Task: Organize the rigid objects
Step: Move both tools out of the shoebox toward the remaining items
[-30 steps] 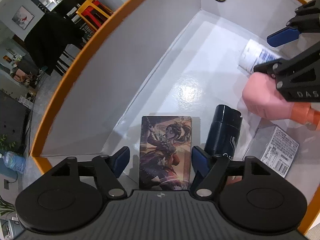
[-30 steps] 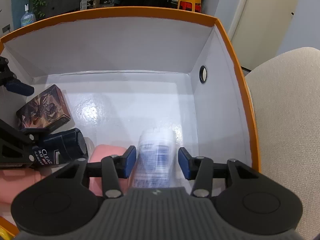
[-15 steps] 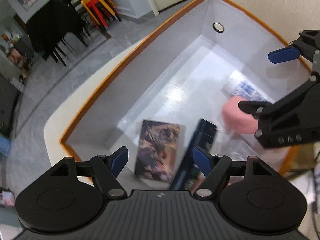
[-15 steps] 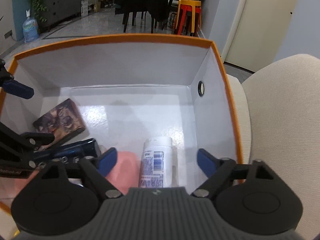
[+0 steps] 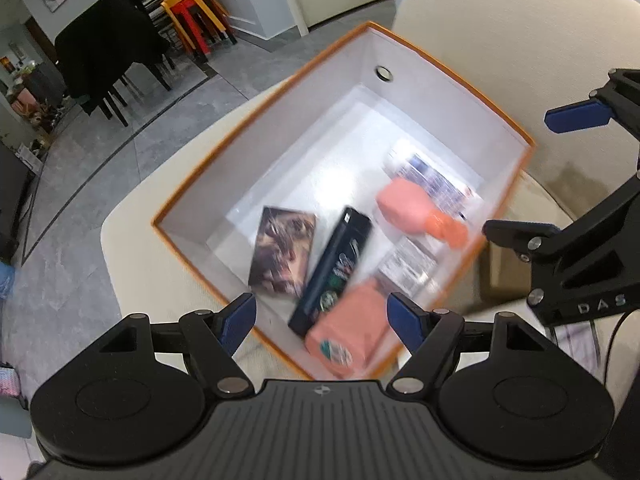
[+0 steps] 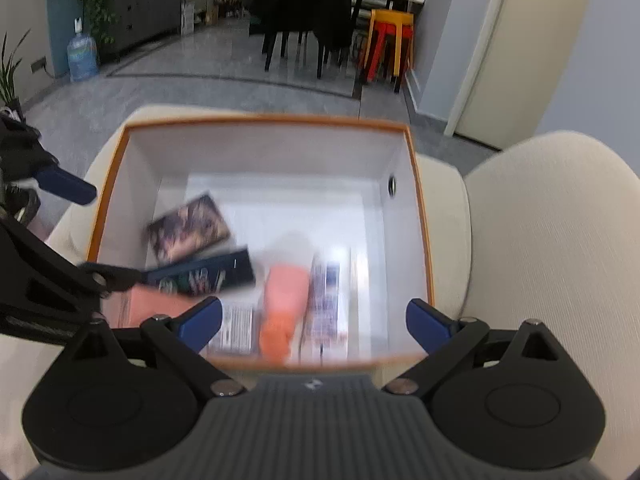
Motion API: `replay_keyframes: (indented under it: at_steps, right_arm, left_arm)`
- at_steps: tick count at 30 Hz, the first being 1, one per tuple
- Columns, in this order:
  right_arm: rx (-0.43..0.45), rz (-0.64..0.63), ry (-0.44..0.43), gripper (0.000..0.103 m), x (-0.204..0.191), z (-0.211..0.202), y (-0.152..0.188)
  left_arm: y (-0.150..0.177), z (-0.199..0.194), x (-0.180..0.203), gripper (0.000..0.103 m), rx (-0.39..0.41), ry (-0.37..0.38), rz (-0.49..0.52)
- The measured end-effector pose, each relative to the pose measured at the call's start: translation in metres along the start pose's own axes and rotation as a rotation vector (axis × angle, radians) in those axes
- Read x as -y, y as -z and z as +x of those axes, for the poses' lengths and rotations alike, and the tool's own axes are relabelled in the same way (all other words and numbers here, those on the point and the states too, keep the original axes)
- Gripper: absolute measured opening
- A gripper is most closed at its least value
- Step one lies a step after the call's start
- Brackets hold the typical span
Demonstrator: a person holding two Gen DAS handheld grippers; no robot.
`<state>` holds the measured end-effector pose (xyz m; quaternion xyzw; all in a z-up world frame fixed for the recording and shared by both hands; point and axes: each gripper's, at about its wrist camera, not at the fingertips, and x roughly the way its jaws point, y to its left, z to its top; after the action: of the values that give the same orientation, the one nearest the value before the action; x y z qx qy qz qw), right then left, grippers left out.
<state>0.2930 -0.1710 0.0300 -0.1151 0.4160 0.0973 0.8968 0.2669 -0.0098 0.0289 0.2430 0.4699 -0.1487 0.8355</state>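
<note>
A white box with an orange rim stands on a cream cushion. Inside lie an illustrated card box, a dark bottle, a pink bottle with an orange cap, a white tube with blue print, a small white carton and a pink box. My left gripper hovers open above the box's near left corner, holding nothing. My right gripper is above the near rim, jaws opening, with nothing between them.
A cream backrest rises just right of the box. Beyond the cushion's far edge is grey floor with black chairs, stacked orange and red stools and a water jug.
Both grippers have risen out of the box and pulled back. The right gripper opened and let go of the white tube, which now lies in the box beside the pink bottle.
</note>
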Motion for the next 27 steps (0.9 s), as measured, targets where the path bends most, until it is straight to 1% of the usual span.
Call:
replay_keyframes:
  at_steps: [8, 12, 17, 21, 27]
  right_arm:
    - [-0.071, -0.025, 0.018, 0.097, 0.003, -0.031, 0.044]
    - [-0.112, -0.036, 0.038, 0.097, 0.005, -0.038, 0.065]
    - [-0.164, -0.016, 0.057, 0.097, 0.01, -0.041, 0.091]
    - [-0.205, 0.001, 0.056, 0.097, 0.009, -0.039, 0.114]
    - [-0.268, 0.035, 0.043, 0.097, 0.002, -0.023, 0.14]
  left_arm:
    - [0.04, -0.033, 0.008, 0.088, 0.019, 0.012, 0.004]
    - [0.062, -0.035, 0.01, 0.088, 0.011, 0.023, -0.004]
    - [0.089, -0.028, 0.013, 0.088, 0.0, 0.05, -0.028]
    - [0.107, -0.01, 0.019, 0.088, -0.027, 0.075, -0.048]
    - [0.12, 0.017, 0.03, 0.088, -0.059, 0.105, -0.07]
